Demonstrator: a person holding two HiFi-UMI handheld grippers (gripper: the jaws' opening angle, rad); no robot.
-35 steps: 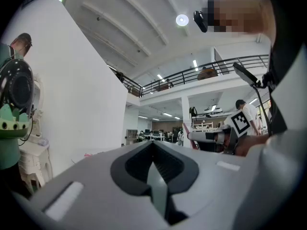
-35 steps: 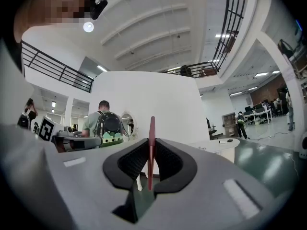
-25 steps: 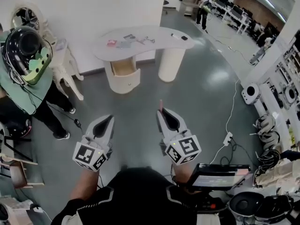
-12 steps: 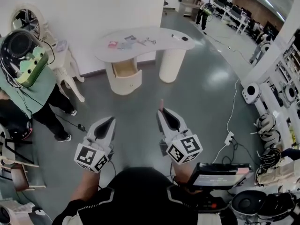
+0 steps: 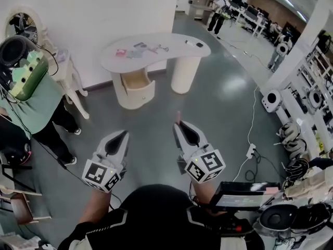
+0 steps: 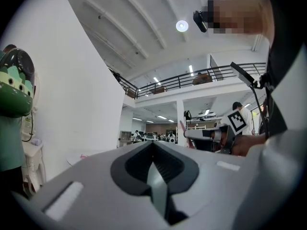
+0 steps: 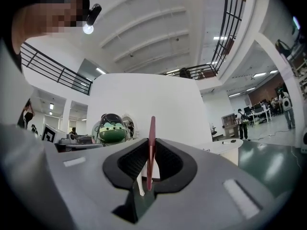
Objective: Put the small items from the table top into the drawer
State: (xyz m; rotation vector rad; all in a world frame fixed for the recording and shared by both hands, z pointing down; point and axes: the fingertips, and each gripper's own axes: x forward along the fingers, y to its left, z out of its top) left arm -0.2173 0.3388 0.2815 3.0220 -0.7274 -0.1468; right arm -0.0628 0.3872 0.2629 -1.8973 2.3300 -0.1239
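**Stick in the right gripper, drawer far ahead and to its left**

Head view: The right gripper (image 5: 178, 125) has its fingers clamped on a thin pink stick (image 5: 178, 116). The stick's long axis runs along the fingers and its tip pokes out past them toward the table. The left gripper (image 5: 122, 134) has its fingers together with nothing in them. The open drawer (image 5: 136, 78) sits under the left end of the tabletop (image 5: 174, 37), well apart from both grippers across bare floor. It lies about straight ahead of the left gripper, and ahead and to the left of the right one. More small items (image 5: 140, 49) lie near the tabletop's left end, above the drawer. One dark item (image 5: 191, 44) lies near the right end.

Left gripper view: The fingers meet in a closed seam, empty.

Right gripper view: The stick (image 7: 151, 147) stands on edge between the pressing fingers, rising past their tips. The tabletop's right end (image 7: 230, 146) shows far off to the right.

The right hand will likely have to cross the floor and angle left before the stick can go tip-first into the drawer.
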